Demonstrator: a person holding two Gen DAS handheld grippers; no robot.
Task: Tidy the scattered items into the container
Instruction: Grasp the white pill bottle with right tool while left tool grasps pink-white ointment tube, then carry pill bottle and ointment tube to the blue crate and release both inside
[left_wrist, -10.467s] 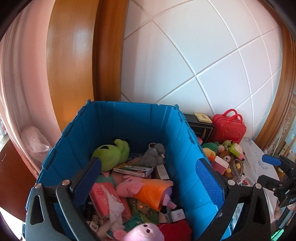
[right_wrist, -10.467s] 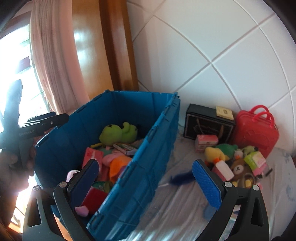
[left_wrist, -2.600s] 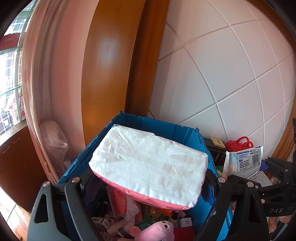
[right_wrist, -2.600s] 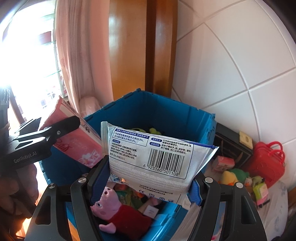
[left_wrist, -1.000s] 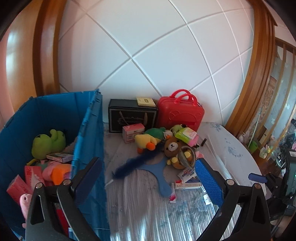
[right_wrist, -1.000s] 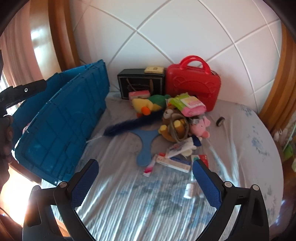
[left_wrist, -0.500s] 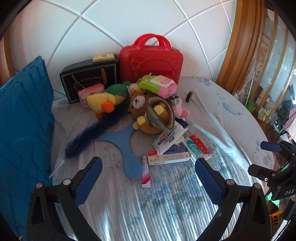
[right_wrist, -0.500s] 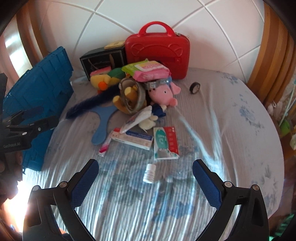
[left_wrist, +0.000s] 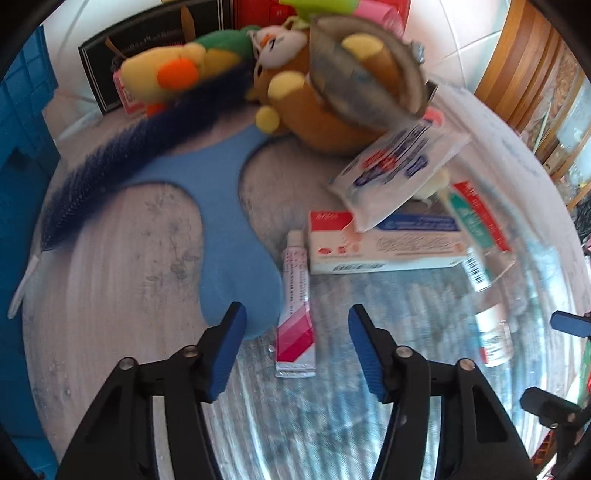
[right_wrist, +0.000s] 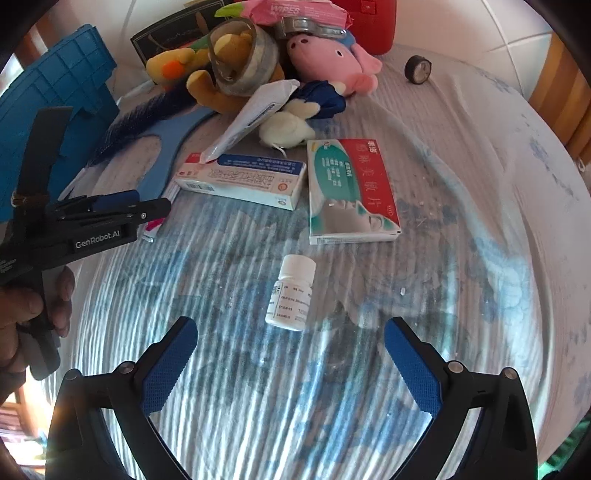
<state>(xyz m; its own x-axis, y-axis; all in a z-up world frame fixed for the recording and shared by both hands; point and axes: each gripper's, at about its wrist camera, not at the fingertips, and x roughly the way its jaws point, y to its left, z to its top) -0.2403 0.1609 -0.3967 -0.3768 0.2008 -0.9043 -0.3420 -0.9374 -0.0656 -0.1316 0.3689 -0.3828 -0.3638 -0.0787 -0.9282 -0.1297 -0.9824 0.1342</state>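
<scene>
My left gripper (left_wrist: 295, 328) is open, its blue pads on either side of a pink-and-white ointment tube (left_wrist: 295, 306) lying on the bedsheet, not touching it. My right gripper (right_wrist: 290, 360) is open, just short of a small white pill bottle (right_wrist: 291, 293) lying on its side. The bottle also shows in the left wrist view (left_wrist: 493, 338). The blue container (right_wrist: 55, 107) stands at the left. The left gripper's side shows in the right wrist view (right_wrist: 110, 214).
Scattered ahead: a white medicine box (right_wrist: 240, 179), a green-red box (right_wrist: 351, 188), a white pouch (left_wrist: 399, 177), a blue flat fan (left_wrist: 229, 221), a dark feather duster (left_wrist: 129, 147), plush toys (right_wrist: 332, 61), a tape roll (right_wrist: 417, 68), a red case behind.
Both grippers have dropped down and forward toward the bed. The left one has narrowed around the tube; the right one has closed in on the pill bottle.
</scene>
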